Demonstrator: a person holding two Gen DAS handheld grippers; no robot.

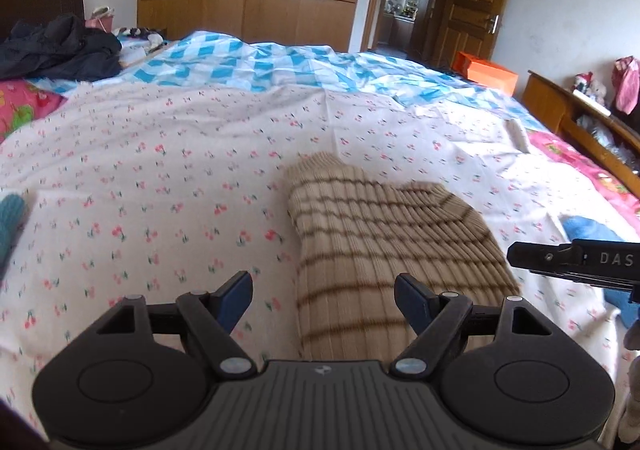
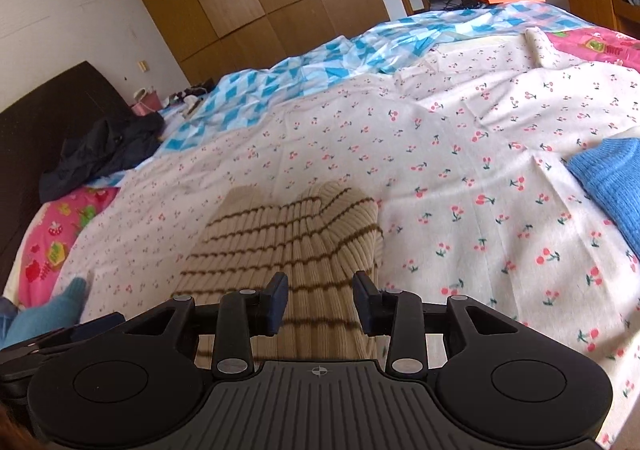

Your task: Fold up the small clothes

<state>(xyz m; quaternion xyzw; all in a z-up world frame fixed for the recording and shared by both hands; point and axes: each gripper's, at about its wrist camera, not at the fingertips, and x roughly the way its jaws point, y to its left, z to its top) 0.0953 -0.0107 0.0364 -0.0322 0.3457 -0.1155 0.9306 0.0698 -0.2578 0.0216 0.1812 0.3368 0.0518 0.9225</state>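
On bed [image 1: 160,178] | striped sweater [image 1: 372,250] beneath both grippers' fingers | left [image 1: 323,300] wide, right [image 2: 320,300] narrower, both empty

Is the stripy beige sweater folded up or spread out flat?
Folded. The stripy beige sweater lies as a narrow bundle on the cherry-print sheet, one layer doubled over another.

open cherry-print sheet [image 1: 160,170] left, blue knit [image 2: 612,186] right
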